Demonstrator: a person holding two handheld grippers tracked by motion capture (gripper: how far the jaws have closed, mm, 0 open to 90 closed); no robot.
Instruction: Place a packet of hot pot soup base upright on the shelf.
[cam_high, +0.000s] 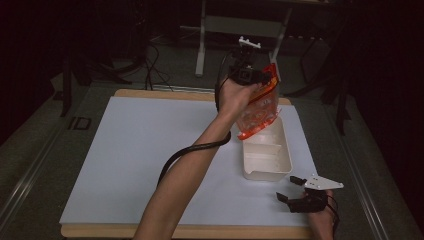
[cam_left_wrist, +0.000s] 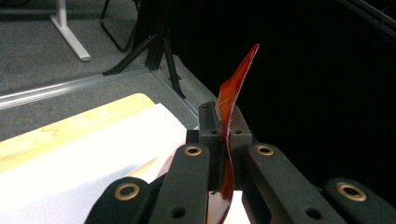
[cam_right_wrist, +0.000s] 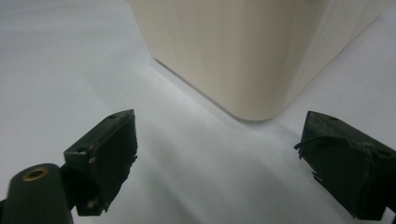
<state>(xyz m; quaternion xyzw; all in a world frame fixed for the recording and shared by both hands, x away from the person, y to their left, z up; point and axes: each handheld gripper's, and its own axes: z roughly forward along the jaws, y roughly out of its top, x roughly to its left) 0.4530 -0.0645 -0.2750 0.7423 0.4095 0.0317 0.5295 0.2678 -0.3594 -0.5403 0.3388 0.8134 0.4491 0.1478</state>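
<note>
My left gripper (cam_high: 261, 79) is raised above the far end of a cream plastic tub (cam_high: 280, 170) and is shut on the top edge of an orange see-through bag (cam_high: 260, 111), which hangs down toward the tub. In the left gripper view the bag's thin orange edge (cam_left_wrist: 228, 116) stands pinched between the closed jaws of my left gripper (cam_left_wrist: 225, 128). My right gripper (cam_high: 291, 189) rests on the white sheet just in front of the tub, open with nothing between its fingers. In the right gripper view my right gripper (cam_right_wrist: 219, 163) faces the tub's near corner (cam_right_wrist: 252, 60).
A white sheet (cam_high: 150, 160) covers the wooden tabletop (cam_high: 150, 93). The left gripper's black cable (cam_high: 190, 150) loops under the forearm. Beyond the table stand a grey desk leg (cam_high: 201, 45) and dark stands on the carpet.
</note>
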